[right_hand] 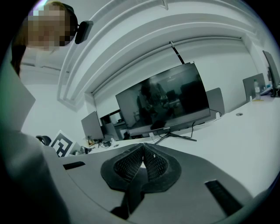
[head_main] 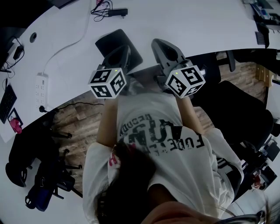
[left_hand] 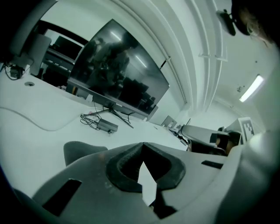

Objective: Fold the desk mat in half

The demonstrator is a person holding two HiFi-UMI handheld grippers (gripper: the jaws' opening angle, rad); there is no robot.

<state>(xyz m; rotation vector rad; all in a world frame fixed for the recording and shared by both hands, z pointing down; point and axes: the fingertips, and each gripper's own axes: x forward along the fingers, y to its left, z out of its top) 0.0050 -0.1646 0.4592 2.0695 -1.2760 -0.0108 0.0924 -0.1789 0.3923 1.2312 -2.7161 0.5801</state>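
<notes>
Left gripper view: my left claw (left_hand: 143, 144) closed tip to tip, desk mat (left_hand: 83, 151) just left; right claw (right_hand: 143, 145) closed, empty.

A: How many hand-held grippers?
B: Two: the left hand-held gripper (left_hand: 143, 145) and the right hand-held gripper (right_hand: 143, 145).
A: And on the one worktop (head_main: 175, 22)?
B: One desk mat (head_main: 113, 40), one power strip (head_main: 41, 91), one monitor (right_hand: 164, 103), one tangle of cables (head_main: 102, 8). Beside it, one black chair (head_main: 238, 116).

It was an office; a long white desk (head_main: 175, 26) bore a monitor (right_hand: 166, 103) and power strip (head_main: 41, 89); a black swivel chair (head_main: 245, 113) stood beside it.
</notes>
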